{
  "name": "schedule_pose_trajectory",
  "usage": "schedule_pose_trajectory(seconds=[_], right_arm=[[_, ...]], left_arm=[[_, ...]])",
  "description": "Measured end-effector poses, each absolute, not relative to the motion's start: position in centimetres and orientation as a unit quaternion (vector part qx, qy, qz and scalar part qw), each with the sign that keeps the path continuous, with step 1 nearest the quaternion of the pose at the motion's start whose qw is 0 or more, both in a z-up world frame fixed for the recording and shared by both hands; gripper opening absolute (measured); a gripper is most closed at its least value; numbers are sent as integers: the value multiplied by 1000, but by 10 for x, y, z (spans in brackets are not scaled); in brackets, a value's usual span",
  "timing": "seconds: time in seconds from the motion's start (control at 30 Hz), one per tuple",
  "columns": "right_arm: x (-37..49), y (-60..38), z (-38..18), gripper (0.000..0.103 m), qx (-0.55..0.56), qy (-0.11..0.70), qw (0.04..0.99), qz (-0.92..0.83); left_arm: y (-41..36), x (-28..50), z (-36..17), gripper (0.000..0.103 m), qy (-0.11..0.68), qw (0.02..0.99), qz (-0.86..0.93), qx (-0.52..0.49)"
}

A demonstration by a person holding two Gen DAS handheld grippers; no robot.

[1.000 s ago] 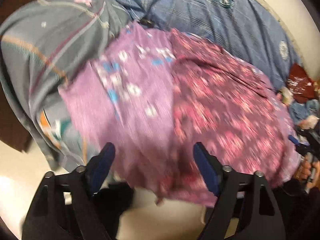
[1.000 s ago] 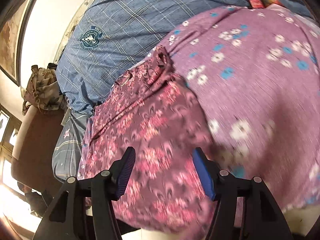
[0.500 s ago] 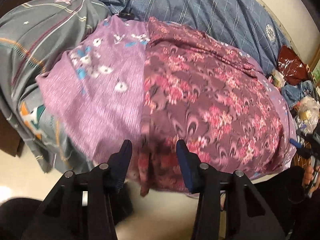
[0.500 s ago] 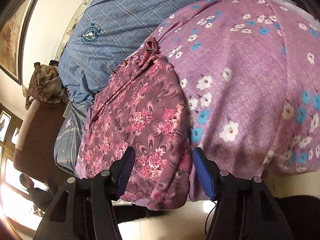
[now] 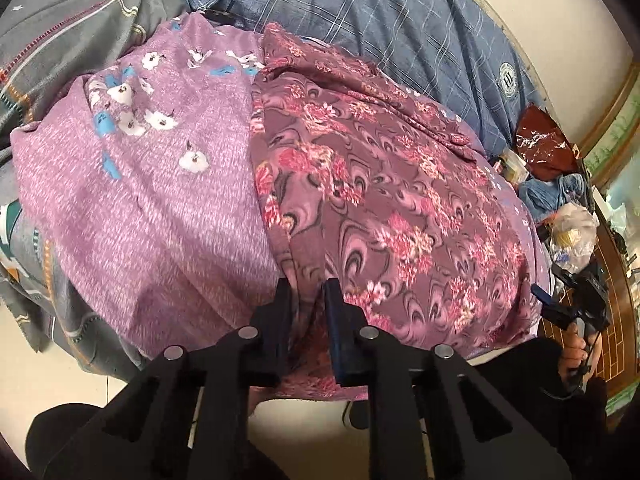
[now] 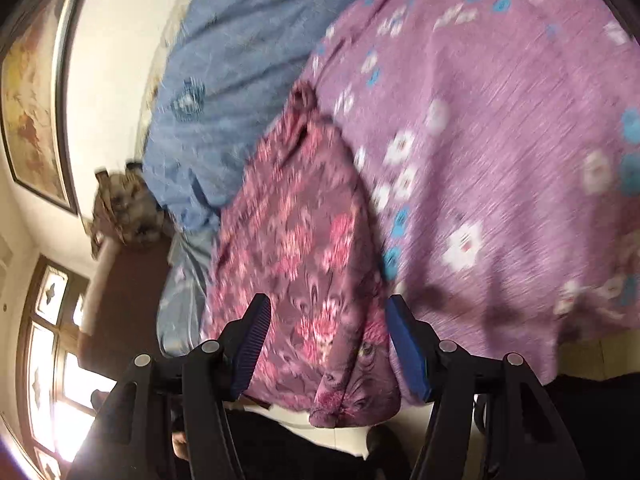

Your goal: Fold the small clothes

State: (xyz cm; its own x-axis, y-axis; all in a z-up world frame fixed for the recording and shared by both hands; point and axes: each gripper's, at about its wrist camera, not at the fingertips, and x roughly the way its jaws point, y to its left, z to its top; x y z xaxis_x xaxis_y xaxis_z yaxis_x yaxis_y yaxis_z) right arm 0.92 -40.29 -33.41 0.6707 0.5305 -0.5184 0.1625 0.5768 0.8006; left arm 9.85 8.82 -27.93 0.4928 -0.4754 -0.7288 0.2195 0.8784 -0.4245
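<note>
A maroon garment with pink flowers [image 5: 400,208] lies spread on a purple flowered cloth [image 5: 152,200] over the bed. My left gripper [image 5: 308,304] is at the garment's near left corner. Its jaws are closing, and a bunched fold of the maroon fabric is pinched between the pads. In the right wrist view the same garment [image 6: 296,240] hangs over the bed edge. My right gripper [image 6: 326,320] stands open around its near hem, and its blue pads are clear of the cloth. That gripper [image 5: 560,308] also shows at the far right of the left wrist view, held in a hand.
A blue checked blanket [image 5: 360,12] covers the back of the bed and a grey patterned quilt [image 5: 72,20] lies at the left. A red bag [image 5: 540,144] and a plastic bag [image 5: 572,232] sit at the right. Pale floor [image 5: 300,420] runs below the bed edge.
My left gripper has come down to the garment's near corner and its jaws have narrowed from wide apart onto the fabric. My right gripper moved down to the near hem, still open.
</note>
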Motion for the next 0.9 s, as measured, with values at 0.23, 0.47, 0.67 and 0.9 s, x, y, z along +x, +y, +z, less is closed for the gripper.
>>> schedule_pose_trajectory(seconds=[0.23,0.47,0.67,0.9], right_arm=[[30,-360,-337,62,342,473,809,65],[36,-335,-332,10,233,514,825,-7],[25,-337,-326,7,230,508,830,-5],[27,-325,-336,58,249,540,804,13]], left_arm=[[84,95,-289,39,486,839,-199,-143],[83,97,-294,6,503,831,-201,-129],[83,90,-286,6,489,831,-224,-141],[81,85,-300,49,531,814,-202,-120]])
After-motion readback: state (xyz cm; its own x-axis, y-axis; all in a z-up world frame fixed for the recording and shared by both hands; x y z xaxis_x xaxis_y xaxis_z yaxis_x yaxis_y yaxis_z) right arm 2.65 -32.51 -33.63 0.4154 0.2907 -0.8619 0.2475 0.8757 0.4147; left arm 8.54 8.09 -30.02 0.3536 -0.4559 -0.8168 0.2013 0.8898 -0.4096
